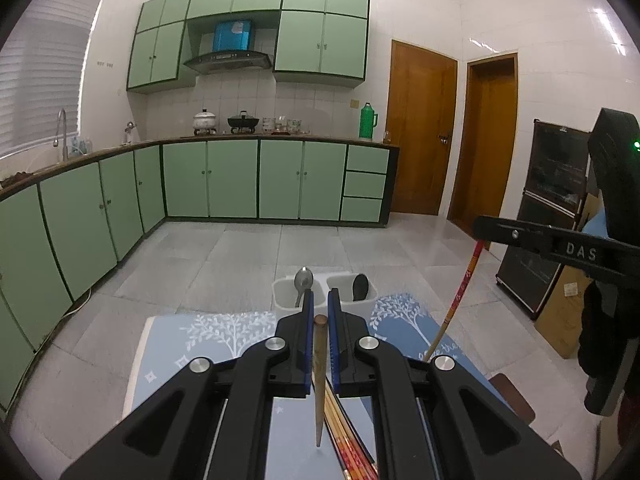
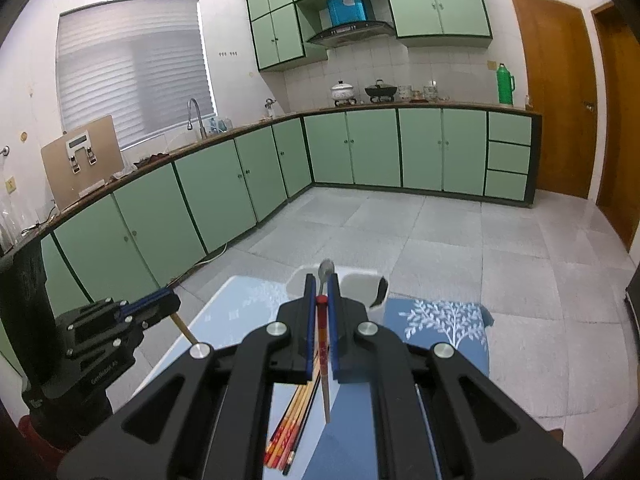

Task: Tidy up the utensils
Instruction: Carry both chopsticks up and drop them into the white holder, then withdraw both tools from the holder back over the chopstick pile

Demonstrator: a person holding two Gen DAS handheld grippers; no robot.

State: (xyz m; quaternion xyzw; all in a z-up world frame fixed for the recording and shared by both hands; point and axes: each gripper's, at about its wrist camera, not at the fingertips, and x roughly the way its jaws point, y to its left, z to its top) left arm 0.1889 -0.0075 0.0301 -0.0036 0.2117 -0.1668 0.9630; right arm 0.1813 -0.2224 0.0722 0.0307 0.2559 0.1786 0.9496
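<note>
My left gripper [image 1: 320, 312] is shut on a plain brown chopstick [image 1: 319, 376], held above the table. My right gripper [image 2: 321, 296] is shut on a red-and-yellow chopstick [image 2: 323, 352]; in the left wrist view this gripper shows at the right with the red chopstick [image 1: 460, 292] hanging from it. A bundle of chopsticks [image 2: 292, 428] lies on the blue mat [image 2: 444, 328] below; it also shows in the left wrist view [image 1: 348, 440]. A white two-compartment holder [image 1: 280, 296] stands at the table's far edge, with a metal spoon [image 1: 303, 282] in its left compartment and a black spoon [image 1: 360, 286] in its right.
The table with the blue tree-patterned mat [image 1: 212, 336] stands in a kitchen with green cabinets [image 1: 256, 178]. A dark cabinet [image 1: 548, 208] and cardboard box [image 1: 568, 320] stand at the right. The left gripper [image 2: 152, 308] shows at the left of the right wrist view.
</note>
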